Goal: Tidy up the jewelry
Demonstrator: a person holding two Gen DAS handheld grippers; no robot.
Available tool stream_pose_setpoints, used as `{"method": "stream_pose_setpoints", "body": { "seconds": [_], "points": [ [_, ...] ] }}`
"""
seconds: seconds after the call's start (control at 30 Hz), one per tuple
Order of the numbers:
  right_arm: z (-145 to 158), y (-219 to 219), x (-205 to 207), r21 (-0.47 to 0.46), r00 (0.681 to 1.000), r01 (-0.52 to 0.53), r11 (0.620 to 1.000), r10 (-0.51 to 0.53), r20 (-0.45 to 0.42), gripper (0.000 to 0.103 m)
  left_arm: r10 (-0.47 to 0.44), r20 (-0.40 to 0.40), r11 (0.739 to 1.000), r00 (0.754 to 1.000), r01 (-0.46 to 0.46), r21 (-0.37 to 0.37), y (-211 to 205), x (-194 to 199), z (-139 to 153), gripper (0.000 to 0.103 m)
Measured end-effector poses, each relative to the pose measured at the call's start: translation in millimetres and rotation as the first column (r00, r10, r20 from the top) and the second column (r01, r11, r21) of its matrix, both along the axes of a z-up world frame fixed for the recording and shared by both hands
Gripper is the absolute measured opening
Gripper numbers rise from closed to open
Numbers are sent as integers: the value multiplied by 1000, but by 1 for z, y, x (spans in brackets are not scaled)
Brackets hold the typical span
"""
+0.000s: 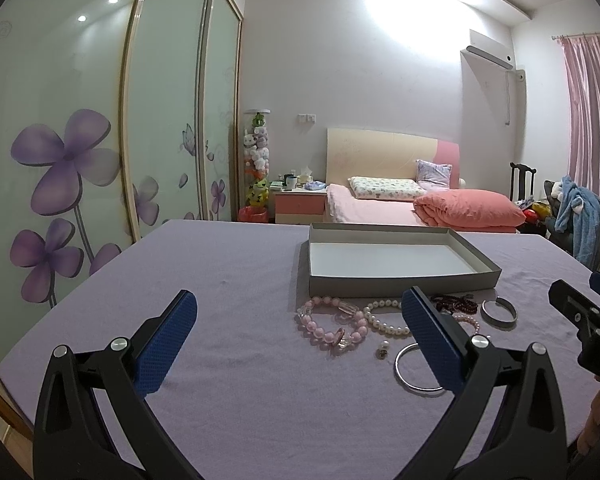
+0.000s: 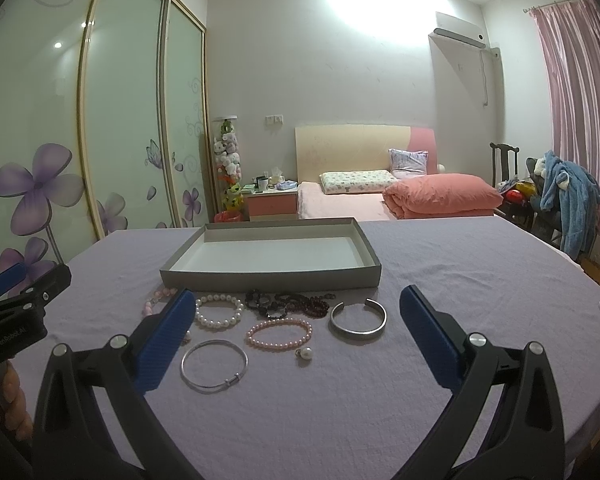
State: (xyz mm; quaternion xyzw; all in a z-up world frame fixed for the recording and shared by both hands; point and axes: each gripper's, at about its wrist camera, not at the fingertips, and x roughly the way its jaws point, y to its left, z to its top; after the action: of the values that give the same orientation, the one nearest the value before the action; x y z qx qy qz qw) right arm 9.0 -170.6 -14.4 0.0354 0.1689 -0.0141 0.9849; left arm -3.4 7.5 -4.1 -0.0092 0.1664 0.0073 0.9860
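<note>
Both hand-held grippers hover low over the lavender-covered desk (image 2: 460, 272), jaws spread wide and holding nothing. The bracelets lie just ahead, in front of the empty grey tray (image 2: 276, 278). The right hand-held gripper (image 2: 296, 330) points straight at them, nearer than the left hand-held gripper (image 1: 300, 334); the silver bangle (image 2: 214, 366) lies closest.

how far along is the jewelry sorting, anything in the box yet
Nothing looks done: the grey box is empty. Nothing is in hand either; the left gripper and right gripper are both open. Left: every piece, including the pearl bracelet, silver cuff and thin bangle, lies on the purple cloth.
</note>
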Motion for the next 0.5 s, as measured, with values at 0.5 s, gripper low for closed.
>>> {"method": "stream_pose_setpoints", "body": {
  "seconds": [0.5],
  "points": [
    [-7, -5, 2, 9, 1000, 4, 1000, -4, -7, 99, 1, -5, 1000, 1000, -1, 2, -1, 1, 0, 101]
  ]
}}
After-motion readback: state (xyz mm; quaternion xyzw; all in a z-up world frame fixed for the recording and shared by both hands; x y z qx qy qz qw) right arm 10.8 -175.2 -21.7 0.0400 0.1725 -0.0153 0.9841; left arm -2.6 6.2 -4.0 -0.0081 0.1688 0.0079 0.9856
